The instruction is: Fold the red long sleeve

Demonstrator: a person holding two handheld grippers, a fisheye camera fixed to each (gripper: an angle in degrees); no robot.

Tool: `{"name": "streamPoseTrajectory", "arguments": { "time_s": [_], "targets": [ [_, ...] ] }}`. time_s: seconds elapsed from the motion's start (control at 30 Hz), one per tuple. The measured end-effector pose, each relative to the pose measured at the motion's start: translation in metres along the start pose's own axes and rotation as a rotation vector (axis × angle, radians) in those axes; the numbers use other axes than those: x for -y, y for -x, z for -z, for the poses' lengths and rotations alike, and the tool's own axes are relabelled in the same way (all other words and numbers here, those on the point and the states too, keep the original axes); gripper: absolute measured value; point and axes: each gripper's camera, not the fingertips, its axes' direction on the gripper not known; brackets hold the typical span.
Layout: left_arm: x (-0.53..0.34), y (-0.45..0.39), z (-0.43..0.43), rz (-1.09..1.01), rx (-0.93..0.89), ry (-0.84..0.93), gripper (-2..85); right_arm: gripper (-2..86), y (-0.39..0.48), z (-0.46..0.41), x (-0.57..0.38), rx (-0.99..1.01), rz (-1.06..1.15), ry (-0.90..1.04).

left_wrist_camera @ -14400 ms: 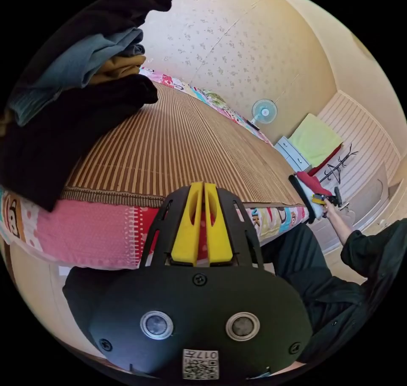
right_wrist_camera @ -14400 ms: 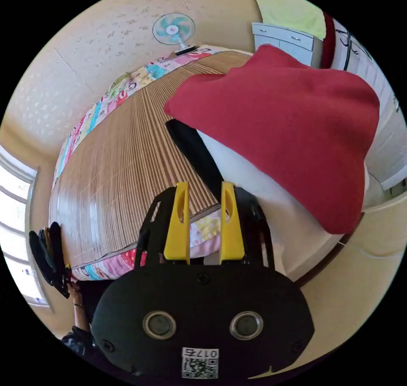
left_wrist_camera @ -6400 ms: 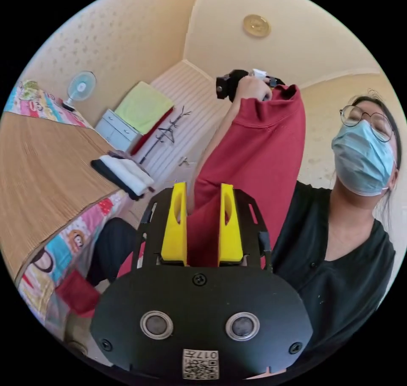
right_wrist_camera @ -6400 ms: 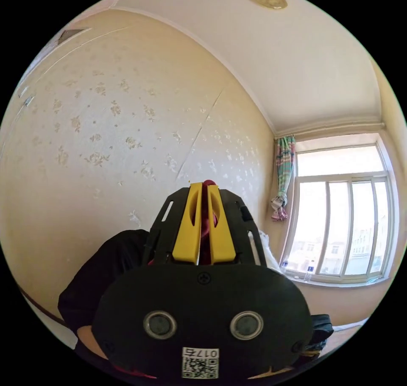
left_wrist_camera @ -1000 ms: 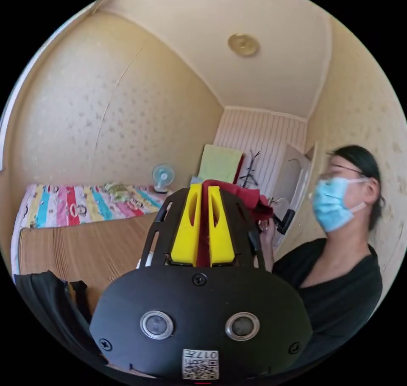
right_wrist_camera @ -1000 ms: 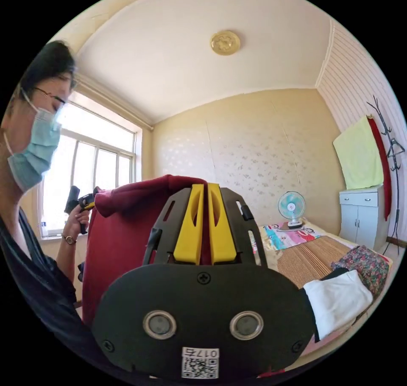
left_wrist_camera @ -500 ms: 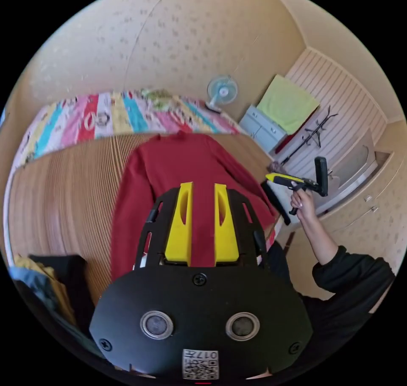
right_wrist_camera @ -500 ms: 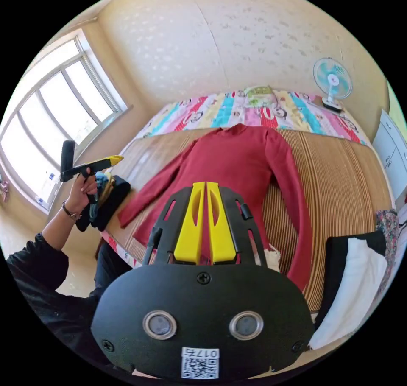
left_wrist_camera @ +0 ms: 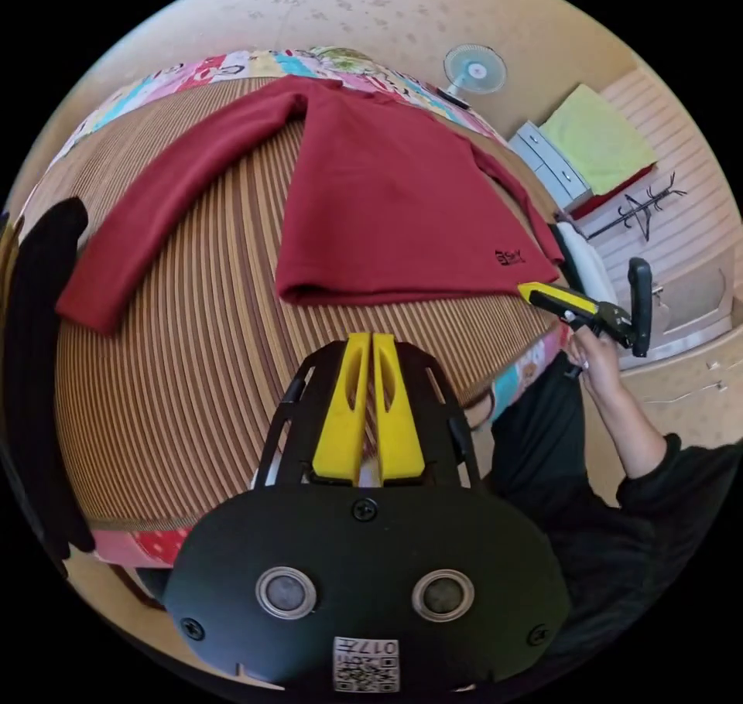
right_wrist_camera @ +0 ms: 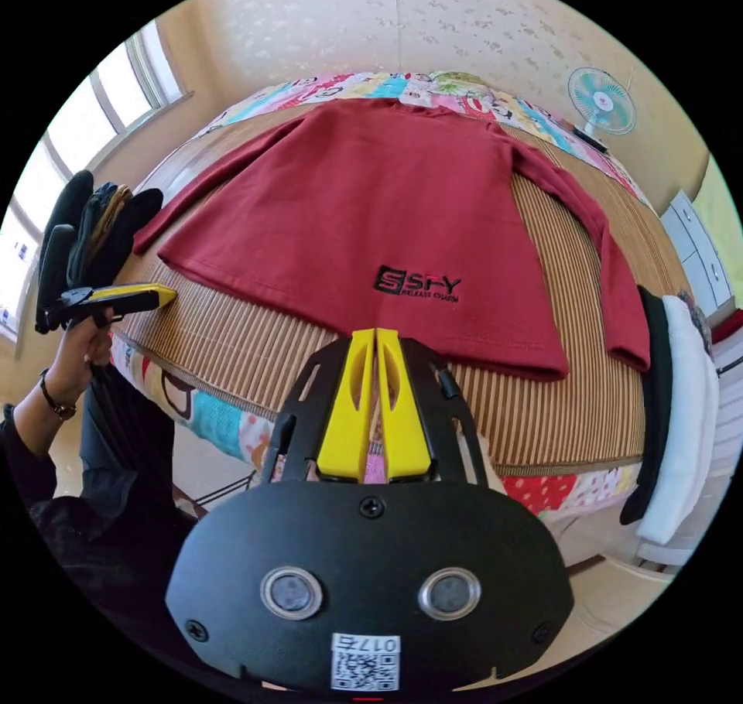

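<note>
Your left gripper (left_wrist_camera: 368, 348) and right gripper (right_wrist_camera: 375, 344) are both clenched on nothing, low in frame; the red long sleeve (right_wrist_camera: 402, 217) lies spread flat above, ready for folding.

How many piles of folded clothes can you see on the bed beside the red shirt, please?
2. A dark pile lies off one sleeve, by the window; a black and white pile lies off the other sleeve. More may be hidden outside both views.

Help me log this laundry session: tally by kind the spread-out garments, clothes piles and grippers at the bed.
Red long sleeve: 1
Clothes piles: 2, the dark pile and the black-and-white pile
Grippers: 2, the left gripper and the right gripper
Total: 5
</note>
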Motion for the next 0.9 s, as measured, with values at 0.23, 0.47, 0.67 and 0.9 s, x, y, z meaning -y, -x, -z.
{"name": "streamPoseTrajectory", "arguments": {
  "time_s": [0.23,0.47,0.67,0.9],
  "targets": [
    [-0.088,-0.006,0.052,0.036,-0.062,-0.026,0.0,0.4,-0.010,0.007,-0.060,0.111,-0.143,0.071],
    [-0.019,0.053,0.113,0.140,-0.078,-0.306,6.2,0.5,-0.018,0.028,0.045,0.192,-0.187,0.050],
    [0.054,-0.006,0.002,-0.197,0.360,0.113,4.3,0.7,0.010,-0.054,0.172,-0.138,-0.075,0.422],
    [-0.038,0.002,0.023,-0.084,0.223,-0.100,0.6,0.6,-0.004,-0.052,0.154,-0.030,-0.146,0.306]
  ]
}}
